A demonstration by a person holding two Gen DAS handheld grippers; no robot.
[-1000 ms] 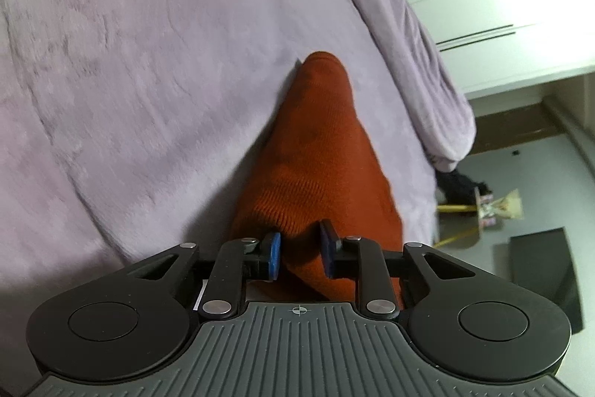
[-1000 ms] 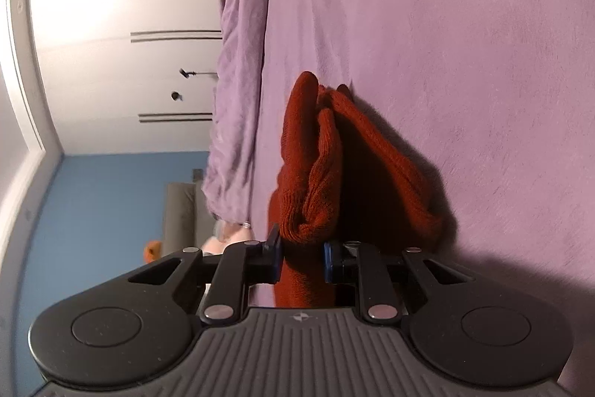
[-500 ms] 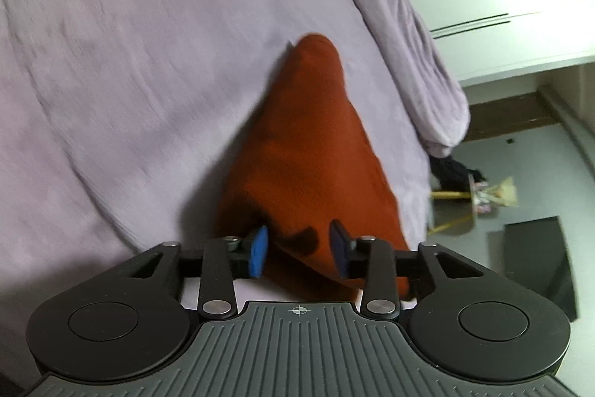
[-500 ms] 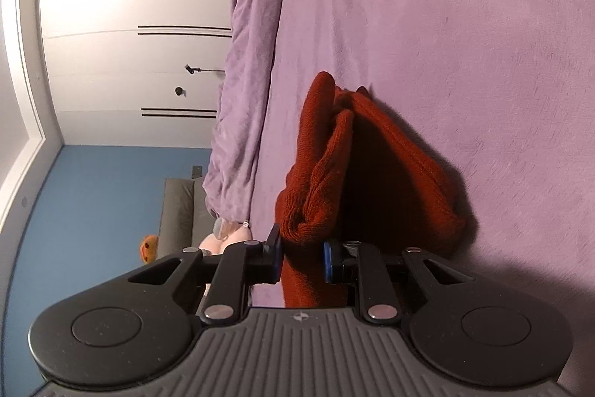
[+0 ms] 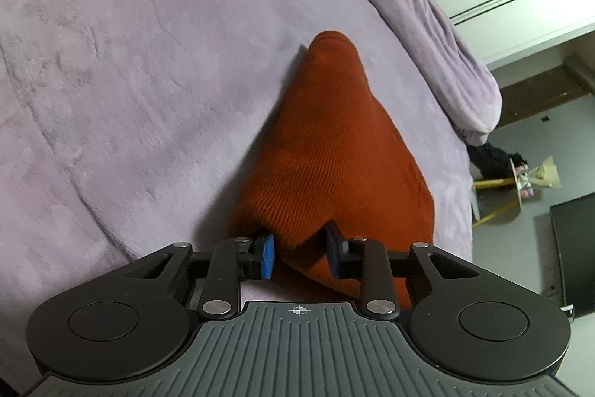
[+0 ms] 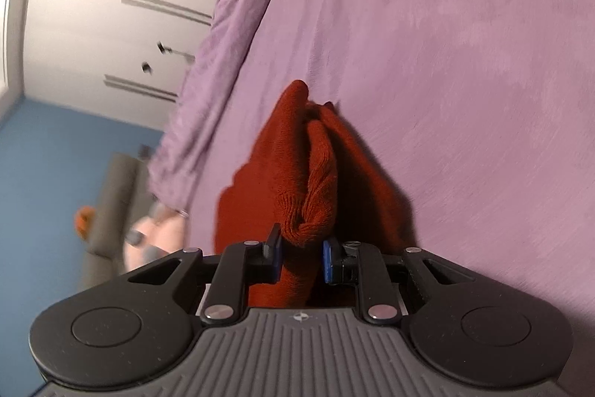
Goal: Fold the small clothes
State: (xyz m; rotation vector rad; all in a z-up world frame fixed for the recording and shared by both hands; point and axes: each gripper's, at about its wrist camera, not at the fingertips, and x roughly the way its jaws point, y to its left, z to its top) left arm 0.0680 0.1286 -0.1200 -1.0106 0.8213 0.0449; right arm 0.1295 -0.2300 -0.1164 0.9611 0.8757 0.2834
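While the left gripper (image 5: pixel 300 255) is standing with its blue pads (image 5: pixel 267 256) spread apart, a folded corner of the rust-orange knit garment (image 5: pixel 327 151) is lying loosely between them, the left pad touching the cloth. Beyond the fingers the garment is tapering away across the lilac blanket (image 5: pixel 130 62). The right gripper (image 6: pixel 300 257) is pinching a bunched edge of the garment (image 6: pixel 316 173), which is lying ahead in thick folds, slightly blurred.

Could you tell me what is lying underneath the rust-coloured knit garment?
The rust knit garment lies on a lilac plush blanket, which shows all around it. Anything between garment and blanket is covered and cannot be seen.
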